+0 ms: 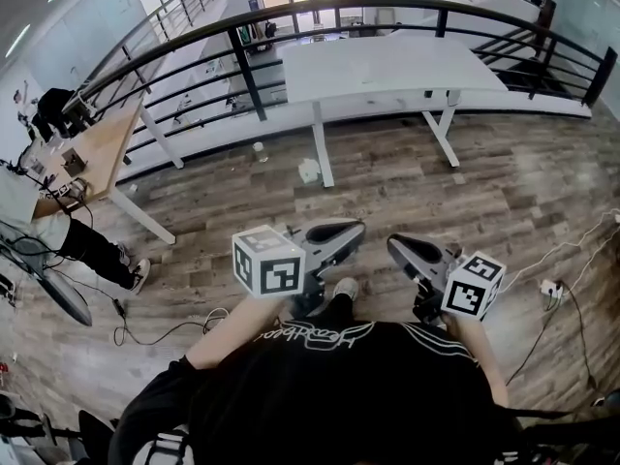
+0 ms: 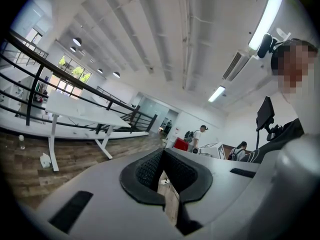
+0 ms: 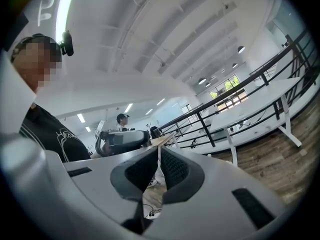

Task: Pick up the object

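Observation:
Both grippers are held close in front of the person's chest, above the wooden floor. My left gripper (image 1: 355,230) points toward the right one, its jaws shut with nothing between them. In its own view the left gripper (image 2: 162,154) aims out across the room, its dark pads (image 2: 145,170) together. My right gripper (image 1: 393,244) faces the left one and looks shut and empty. Seen from its own camera, the right gripper (image 3: 159,153) has its pads (image 3: 175,168) meeting at the tips. I cannot tell which thing is the task's object; neither gripper is near any loose item.
A white desk (image 1: 387,64) stands ahead beside a black railing (image 1: 242,61). A small white object (image 1: 309,170) and a small bottle (image 1: 259,151) lie on the floor near its leg. Cables (image 1: 552,289) run at the right; a seated person (image 1: 58,231) is at the left.

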